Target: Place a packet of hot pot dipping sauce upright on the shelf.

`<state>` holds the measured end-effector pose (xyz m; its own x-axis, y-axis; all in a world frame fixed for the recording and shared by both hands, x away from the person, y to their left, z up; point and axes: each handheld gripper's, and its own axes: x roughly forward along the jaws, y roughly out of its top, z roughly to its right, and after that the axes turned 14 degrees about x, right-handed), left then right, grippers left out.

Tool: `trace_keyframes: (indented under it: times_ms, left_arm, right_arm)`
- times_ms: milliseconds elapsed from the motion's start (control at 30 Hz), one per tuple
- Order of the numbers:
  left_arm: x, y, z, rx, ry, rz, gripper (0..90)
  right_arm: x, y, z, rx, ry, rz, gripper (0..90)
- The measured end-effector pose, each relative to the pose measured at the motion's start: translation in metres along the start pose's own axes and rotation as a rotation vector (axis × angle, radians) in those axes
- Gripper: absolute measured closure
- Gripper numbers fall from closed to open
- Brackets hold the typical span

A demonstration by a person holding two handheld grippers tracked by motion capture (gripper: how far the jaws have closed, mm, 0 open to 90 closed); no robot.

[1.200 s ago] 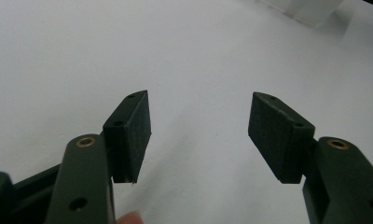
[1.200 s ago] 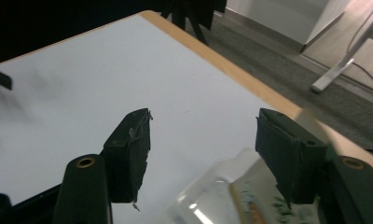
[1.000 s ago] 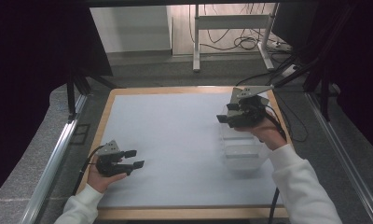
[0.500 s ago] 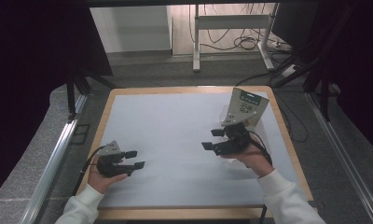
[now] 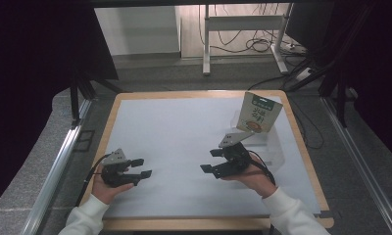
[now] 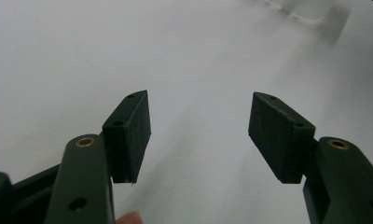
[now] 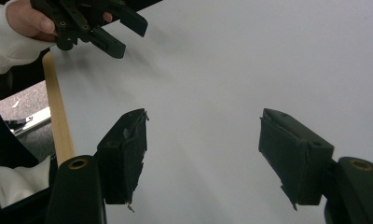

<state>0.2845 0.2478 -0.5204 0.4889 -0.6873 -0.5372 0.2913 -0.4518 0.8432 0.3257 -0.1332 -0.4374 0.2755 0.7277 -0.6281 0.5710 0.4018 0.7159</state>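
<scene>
A green and cream snack pouch (image 5: 258,113) stands upright at the back right of the table, in or against a clear plastic container (image 5: 268,143). My right gripper (image 5: 208,160) hovers low over the mat, nearer the person and left of the pouch, apart from it. It is open; its jaws have just been opening and nothing is between them (image 7: 203,140). My left gripper (image 5: 144,167) rests near the front left, open and empty (image 6: 198,126). It also appears far off in the right gripper view (image 7: 128,37).
The table carries a pale grey-white mat (image 5: 184,127) framed by a wooden rim (image 5: 184,224). The clear container's edge appears at the top of the left gripper view (image 6: 306,9). Metal rails and dark frame legs flank the table; cables lie on the floor behind.
My right gripper has come away from the pouch at the back right, moving toward the person, toward the middle and lower. The pouch now stands uncovered. The left hand has kept still.
</scene>
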Motion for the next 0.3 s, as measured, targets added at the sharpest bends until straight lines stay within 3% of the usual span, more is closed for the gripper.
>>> trace_keyframes:
  times_ms: [300]
  left_arm:
    - [-0.0008, -0.0015, -0.0001, 0.002, -0.002, -0.004, 38.4]
  right_arm:
    - [0.0096, -0.0011, -0.0070, -0.011, -0.010, -0.014, 29.8]
